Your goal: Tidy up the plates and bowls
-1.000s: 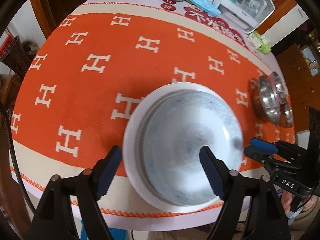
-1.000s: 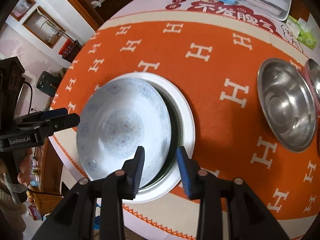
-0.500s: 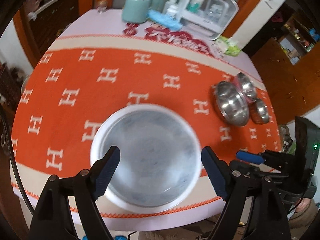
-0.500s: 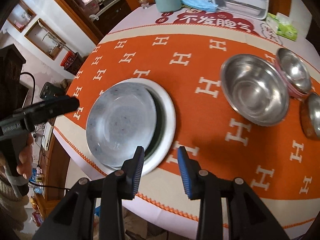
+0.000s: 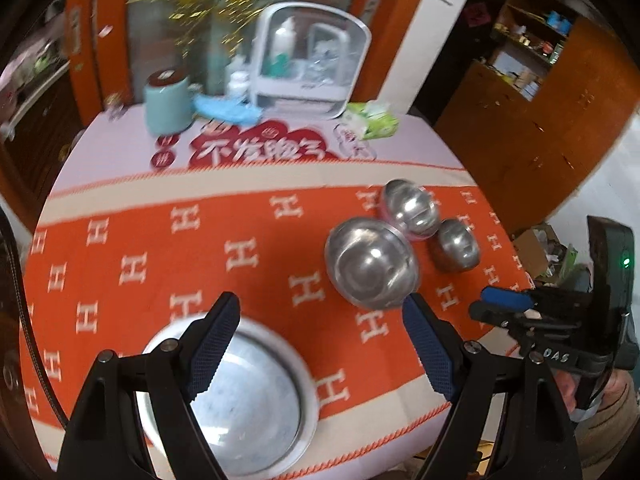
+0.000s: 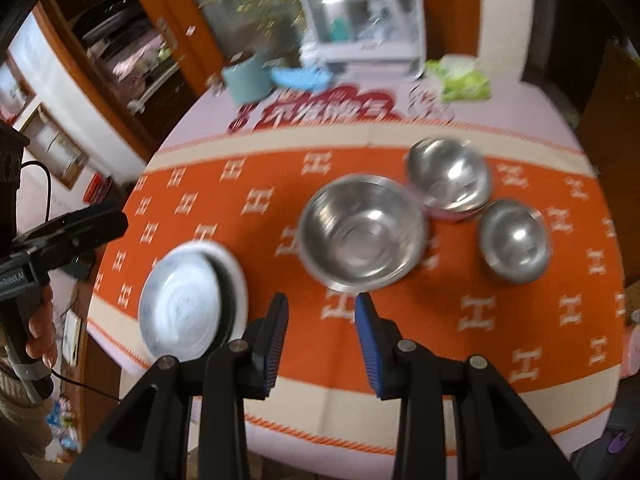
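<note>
A pale blue-patterned plate [image 5: 248, 412] lies stacked inside a larger white plate [image 5: 308, 384] near the table's front edge; the stack also shows in the right wrist view [image 6: 180, 304]. Three steel bowls stand to the right: a large one [image 5: 372, 268] [image 6: 360, 232], a medium one [image 5: 412, 208] [image 6: 450, 176] and a small one [image 5: 458, 244] [image 6: 514, 240]. My left gripper [image 5: 320, 336] is open and empty, raised above the table between the plates and the large bowl. My right gripper [image 6: 322, 340] is open and empty, in front of the large bowl.
An orange cloth with white H marks [image 5: 160, 256] covers the round table. At the back stand a teal jar [image 5: 166, 102], a white box with a clear lid [image 5: 312, 60], a blue cloth [image 5: 228, 110] and a green packet [image 5: 372, 120]. A wooden cabinet [image 5: 540, 120] stands right.
Both grippers have pulled back and up from the plate stack, which now lies lower and smaller in both views. The views have tilted toward the steel bowls. The right jaws have opened wider.
</note>
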`<state>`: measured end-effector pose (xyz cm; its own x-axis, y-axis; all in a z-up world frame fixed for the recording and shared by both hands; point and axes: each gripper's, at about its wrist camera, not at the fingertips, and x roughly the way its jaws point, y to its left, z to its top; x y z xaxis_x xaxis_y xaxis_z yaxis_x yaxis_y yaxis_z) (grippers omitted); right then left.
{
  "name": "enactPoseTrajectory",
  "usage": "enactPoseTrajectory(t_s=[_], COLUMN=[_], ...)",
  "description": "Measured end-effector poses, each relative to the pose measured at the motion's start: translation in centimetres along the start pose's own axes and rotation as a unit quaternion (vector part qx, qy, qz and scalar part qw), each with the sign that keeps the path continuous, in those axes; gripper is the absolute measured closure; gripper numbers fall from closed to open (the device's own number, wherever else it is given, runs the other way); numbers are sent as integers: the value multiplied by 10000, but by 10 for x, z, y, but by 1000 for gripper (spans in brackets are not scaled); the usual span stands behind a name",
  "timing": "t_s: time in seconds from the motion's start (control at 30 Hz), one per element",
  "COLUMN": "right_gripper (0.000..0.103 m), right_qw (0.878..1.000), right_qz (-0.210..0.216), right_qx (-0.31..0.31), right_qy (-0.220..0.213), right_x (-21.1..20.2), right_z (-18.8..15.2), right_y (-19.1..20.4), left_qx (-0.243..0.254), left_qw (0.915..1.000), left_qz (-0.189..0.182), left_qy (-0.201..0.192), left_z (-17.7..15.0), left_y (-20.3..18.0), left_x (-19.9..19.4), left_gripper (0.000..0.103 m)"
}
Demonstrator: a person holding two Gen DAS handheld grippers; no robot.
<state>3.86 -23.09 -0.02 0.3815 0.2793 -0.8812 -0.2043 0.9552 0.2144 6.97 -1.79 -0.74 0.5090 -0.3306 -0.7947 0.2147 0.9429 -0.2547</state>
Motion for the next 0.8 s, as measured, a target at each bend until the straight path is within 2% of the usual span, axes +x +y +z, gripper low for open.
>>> enactPoseTrajectory(t_s=[0.23, 0.37, 0.63, 0.8], right_gripper=[68, 68, 68, 68], right_qw=[9984, 9975, 9966, 9958], right_qz=[-270, -372, -467, -392], right_qx=[158, 303, 670, 803], right_qy=[-461, -521, -134, 196], right_x=[-29, -25, 31, 63], right_z=[25, 37, 49, 47], right_y=[-33, -50, -81, -93], left_qx=[228, 269, 261, 170], left_qw=[9993, 9992, 9990, 9982], left_qz=[9, 130, 331, 303], left_qy=[-307, -274, 174, 494], left_z=[33, 47, 57, 55], left_y=[-28, -36, -36, -34], left_x=[17, 46, 124, 159], left_gripper=[18, 18, 18, 18])
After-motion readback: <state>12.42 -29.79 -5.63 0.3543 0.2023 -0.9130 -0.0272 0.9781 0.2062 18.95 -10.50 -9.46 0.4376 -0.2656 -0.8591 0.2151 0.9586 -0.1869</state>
